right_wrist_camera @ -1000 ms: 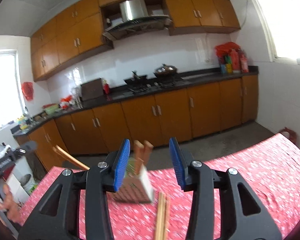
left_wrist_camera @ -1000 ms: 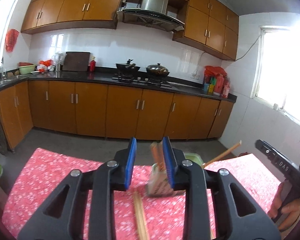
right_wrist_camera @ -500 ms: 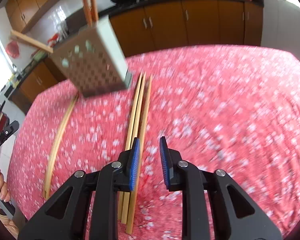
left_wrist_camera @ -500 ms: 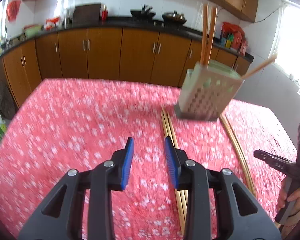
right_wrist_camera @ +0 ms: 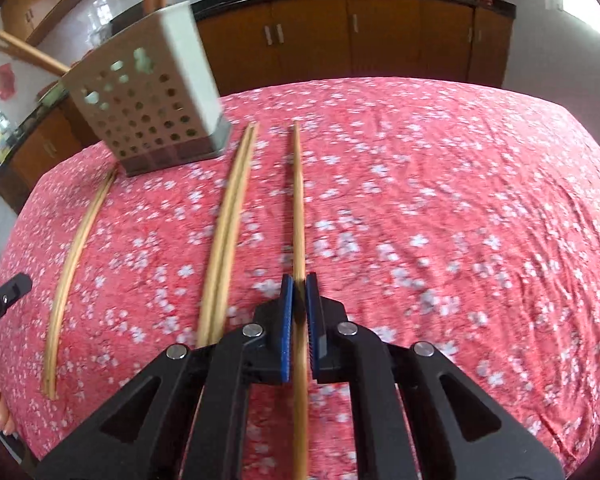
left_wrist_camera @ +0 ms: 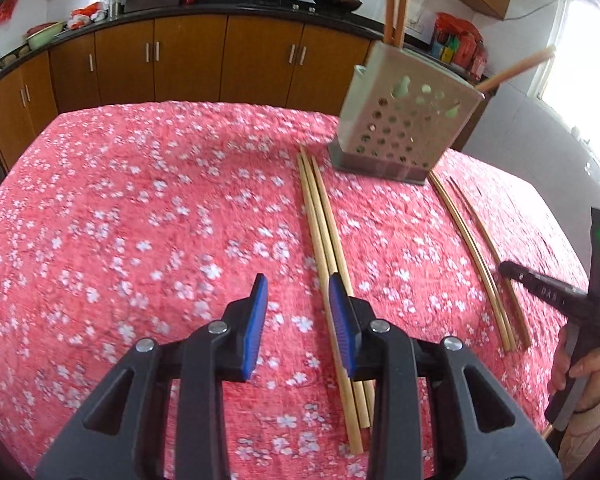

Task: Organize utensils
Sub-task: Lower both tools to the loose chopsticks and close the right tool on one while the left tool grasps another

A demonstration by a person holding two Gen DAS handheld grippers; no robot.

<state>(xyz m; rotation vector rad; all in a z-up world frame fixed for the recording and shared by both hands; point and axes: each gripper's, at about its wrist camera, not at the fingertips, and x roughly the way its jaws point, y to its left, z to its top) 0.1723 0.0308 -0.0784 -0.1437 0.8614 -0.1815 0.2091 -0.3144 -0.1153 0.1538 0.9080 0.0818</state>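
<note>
Left wrist view: sits just behind the left gripper (left_wrist_camera: 298, 300), tilted down over the red flowered tablecloth (left_wrist_camera: 140, 220), close to it, facing the cabinets (left_wrist_camera: 188, 60) along the far wall.
Right wrist view: sits just behind the right gripper (right_wrist_camera: 299, 294), also pitched down and close to the cloth (right_wrist_camera: 440, 200), facing the same cabinet wall (right_wrist_camera: 340, 40).
Shared ground: both take in the perforated holder (left_wrist_camera: 404, 124) (right_wrist_camera: 152, 108), the chopsticks lying beside it and the stove pans.
Cross-sight: each view catches the other handheld tool at its edge, right side (left_wrist_camera: 560, 300) and left side (right_wrist_camera: 0, 300).
</note>
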